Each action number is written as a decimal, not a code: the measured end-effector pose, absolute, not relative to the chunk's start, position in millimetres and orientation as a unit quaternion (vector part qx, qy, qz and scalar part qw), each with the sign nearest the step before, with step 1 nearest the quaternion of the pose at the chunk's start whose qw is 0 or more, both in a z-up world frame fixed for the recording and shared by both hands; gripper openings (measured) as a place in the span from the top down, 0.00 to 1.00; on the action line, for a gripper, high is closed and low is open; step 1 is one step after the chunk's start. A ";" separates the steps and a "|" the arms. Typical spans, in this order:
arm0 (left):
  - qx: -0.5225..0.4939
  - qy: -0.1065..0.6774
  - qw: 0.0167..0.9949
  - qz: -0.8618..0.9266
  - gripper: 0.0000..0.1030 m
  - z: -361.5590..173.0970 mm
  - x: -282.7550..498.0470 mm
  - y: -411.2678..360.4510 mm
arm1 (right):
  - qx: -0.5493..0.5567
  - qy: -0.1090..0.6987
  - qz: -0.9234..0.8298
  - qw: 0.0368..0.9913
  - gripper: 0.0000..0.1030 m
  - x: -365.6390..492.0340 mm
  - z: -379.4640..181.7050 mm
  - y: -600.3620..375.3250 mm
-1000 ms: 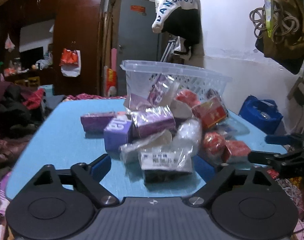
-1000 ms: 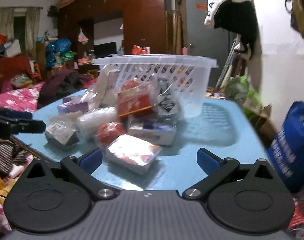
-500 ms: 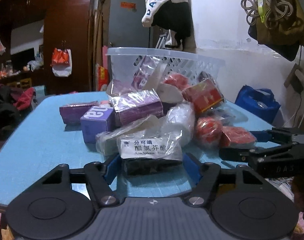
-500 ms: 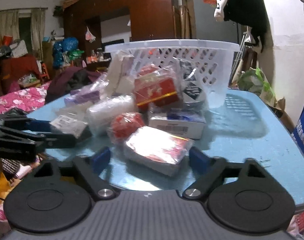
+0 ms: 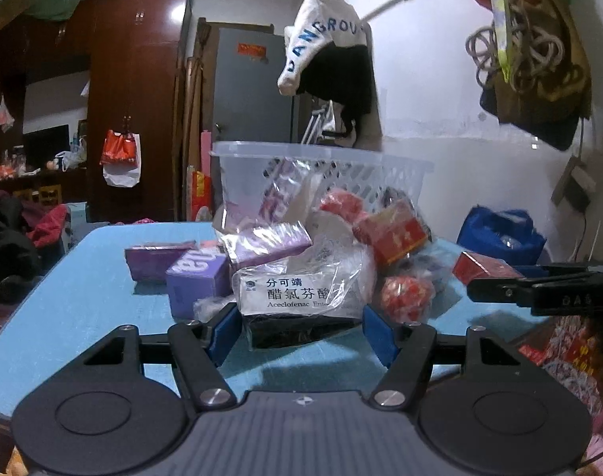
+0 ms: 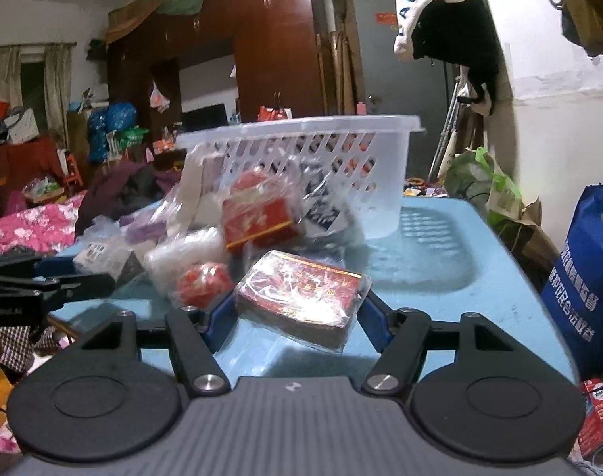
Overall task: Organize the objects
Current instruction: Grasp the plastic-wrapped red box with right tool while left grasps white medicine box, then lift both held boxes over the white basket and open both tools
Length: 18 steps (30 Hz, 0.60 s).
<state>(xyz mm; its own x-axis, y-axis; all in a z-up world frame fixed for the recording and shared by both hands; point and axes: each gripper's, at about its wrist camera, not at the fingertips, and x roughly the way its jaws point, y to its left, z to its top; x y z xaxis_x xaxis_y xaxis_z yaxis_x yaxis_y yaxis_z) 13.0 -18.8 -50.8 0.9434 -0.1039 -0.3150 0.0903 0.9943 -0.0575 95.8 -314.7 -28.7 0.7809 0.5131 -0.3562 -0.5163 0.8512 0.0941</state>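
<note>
A pile of wrapped boxes and packets lies on the blue table (image 5: 83, 297) in front of a white plastic basket (image 5: 321, 170). My left gripper (image 5: 301, 331) is shut on a bagged black-and-white medicine box (image 5: 301, 301) and holds it lifted a little above the table. My right gripper (image 6: 295, 313) is shut on a flat red wrapped box (image 6: 305, 289) and holds it tilted just above the table. The right gripper also shows at the right edge of the left wrist view (image 5: 539, 289). The left gripper shows at the left of the right wrist view (image 6: 43, 285).
Purple boxes (image 5: 194, 277), a red box (image 5: 392, 234) and a red round packet (image 5: 406, 293) lie in the pile. The basket also shows in the right wrist view (image 6: 321, 166). A blue bag (image 6: 591, 277) stands right of the table. Cluttered bedding lies to the left.
Both grippers have closed in on the pile and shut: the left on the medicine box, the right on the flat red box. Both boxes are now lifted slightly.
</note>
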 end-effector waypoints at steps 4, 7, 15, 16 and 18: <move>-0.049 0.131 0.989 -0.048 0.32 -25.6 16.5 -4.8 | 0.006 0.160 0.276 0.948 0.33 103.5 -2.8 -321.5; -0.049 0.105 0.992 -0.052 0.32 7.7 42.9 3.5 | -0.003 0.121 0.289 0.950 0.33 120.4 35.1 -314.1; -0.034 0.140 0.989 -0.043 0.32 71.7 188.2 6.9 | -0.084 0.103 0.284 0.950 0.33 234.1 99.8 -248.1; -0.042 0.149 0.987 -0.040 0.32 70.1 202.2 8.3 | -0.082 0.114 0.286 0.948 0.33 247.1 96.9 -245.1; -0.044 0.175 0.982 -0.049 0.32 65.0 222.5 7.3 | -0.088 0.134 0.279 0.947 0.33 268.0 90.0 -237.3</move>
